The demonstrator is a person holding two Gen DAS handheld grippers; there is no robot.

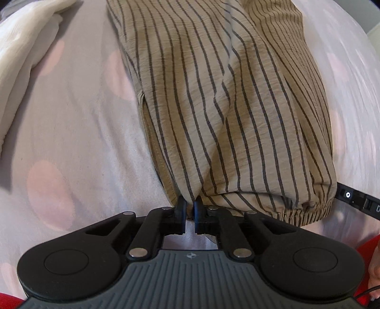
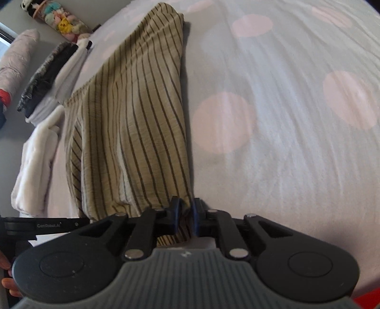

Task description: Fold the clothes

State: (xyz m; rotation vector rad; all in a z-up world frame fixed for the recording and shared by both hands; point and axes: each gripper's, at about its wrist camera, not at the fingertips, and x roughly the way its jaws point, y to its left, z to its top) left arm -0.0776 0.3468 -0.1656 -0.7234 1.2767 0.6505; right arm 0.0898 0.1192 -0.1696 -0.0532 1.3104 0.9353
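A tan garment with thin dark stripes (image 1: 213, 95) lies lengthwise on the bed, its elastic cuff (image 1: 304, 214) at the near end. My left gripper (image 1: 190, 205) points down at the garment's near left corner and is shut on its edge. In the right wrist view the same striped garment (image 2: 133, 118) stretches away from me. My right gripper (image 2: 185, 206) is shut on a bunched fold of its near right corner. Part of the right gripper's body (image 1: 356, 199) shows in the left wrist view, and part of the left one (image 2: 35, 225) in the right wrist view.
The bed sheet (image 2: 285, 142) is pale with large pink dots. A white fluffy cloth (image 1: 26, 54) lies left of the garment, also seen as white fluffy cloth (image 2: 35, 161). Dark folded clothes (image 2: 45, 78) and plush toys (image 2: 57, 16) sit beyond the bed's far left.
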